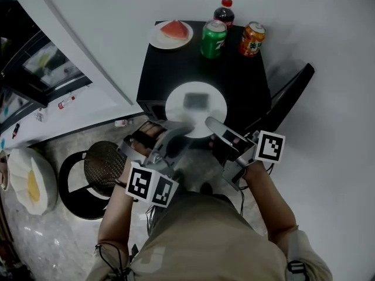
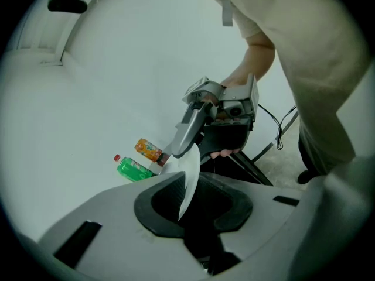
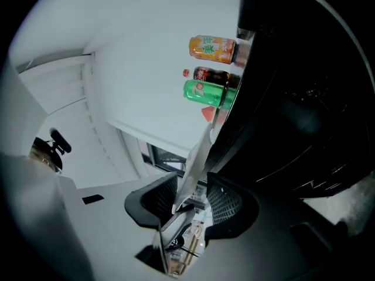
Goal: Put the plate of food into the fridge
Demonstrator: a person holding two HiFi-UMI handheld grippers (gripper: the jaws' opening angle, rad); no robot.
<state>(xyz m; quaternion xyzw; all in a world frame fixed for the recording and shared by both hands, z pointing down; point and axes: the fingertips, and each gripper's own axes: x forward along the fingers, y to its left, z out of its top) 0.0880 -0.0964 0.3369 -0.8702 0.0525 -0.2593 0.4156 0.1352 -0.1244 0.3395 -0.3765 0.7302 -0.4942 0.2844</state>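
Pinching the plate (image 1: 176, 99) by its left rim with the left gripper (image 1: 179, 132), jaws nearly closed on the thin edge, seemingly to keep the food (image 1: 196, 101) level. Standing wide apart at the right rim with the right gripper (image 1: 212, 126), edge between the pads yet unpressed, probably awaiting a fresh bite. Sits at the table's (image 1: 170, 69) near edge, lifted or resting, cannot tell which. Forearms reaching away from the body, converging on the plate.
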